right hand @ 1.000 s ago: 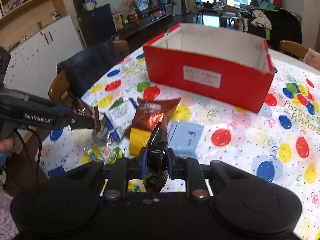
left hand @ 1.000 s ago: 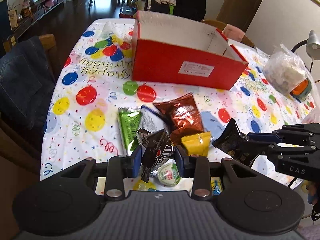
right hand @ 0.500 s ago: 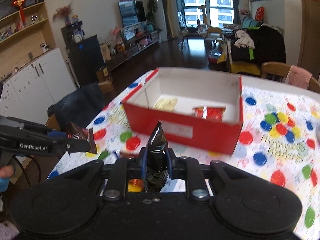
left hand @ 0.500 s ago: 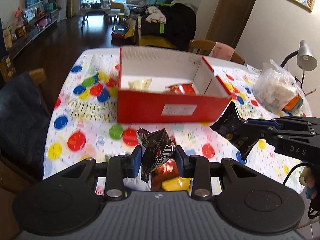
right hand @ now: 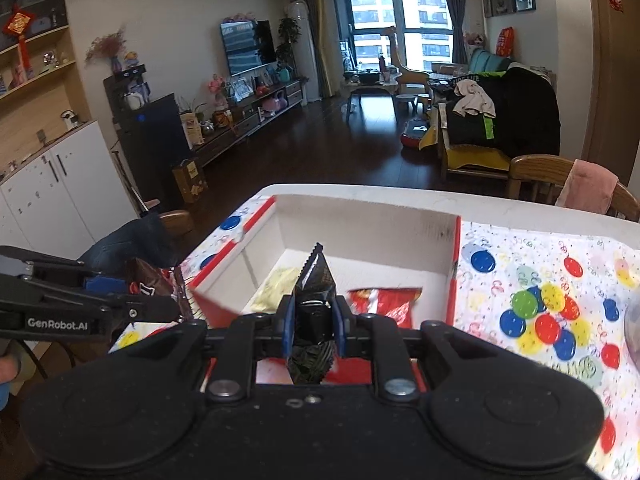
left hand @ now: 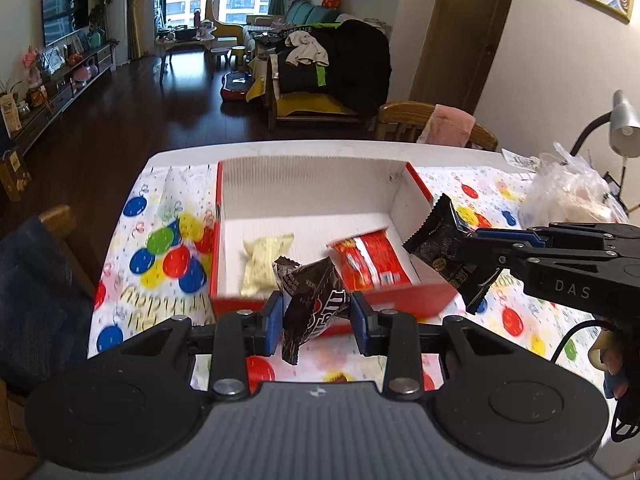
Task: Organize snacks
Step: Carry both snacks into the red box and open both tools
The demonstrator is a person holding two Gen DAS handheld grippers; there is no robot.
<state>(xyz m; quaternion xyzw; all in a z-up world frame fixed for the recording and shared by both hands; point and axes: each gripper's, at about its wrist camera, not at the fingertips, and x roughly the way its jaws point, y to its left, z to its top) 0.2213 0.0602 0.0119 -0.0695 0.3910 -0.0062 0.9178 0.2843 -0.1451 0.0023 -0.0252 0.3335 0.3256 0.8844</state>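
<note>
A red box [left hand: 400,300] with a white inside [right hand: 454,280] stands open on the table. In it lie a pale yellow packet [left hand: 262,264] and a red packet [left hand: 368,260]. My left gripper [left hand: 314,316] is shut on a dark brown snack bag [left hand: 312,304] just above the box's near wall. My right gripper [right hand: 314,320] is shut on a black snack packet [right hand: 314,300], held over the box's near right corner; it also shows in the left wrist view [left hand: 452,248]. The left gripper with its bag shows at the left of the right wrist view [right hand: 160,284].
The table wears a balloon-print cloth [left hand: 160,248]. A clear plastic bag [left hand: 568,196] and a desk lamp [left hand: 622,124] stand at the right. Chairs stand at the far side [left hand: 436,124] and at the left [left hand: 36,272].
Both grippers rose from the snack pile and moved forward to the box, each still holding its packet. The box's inside has come into view.
</note>
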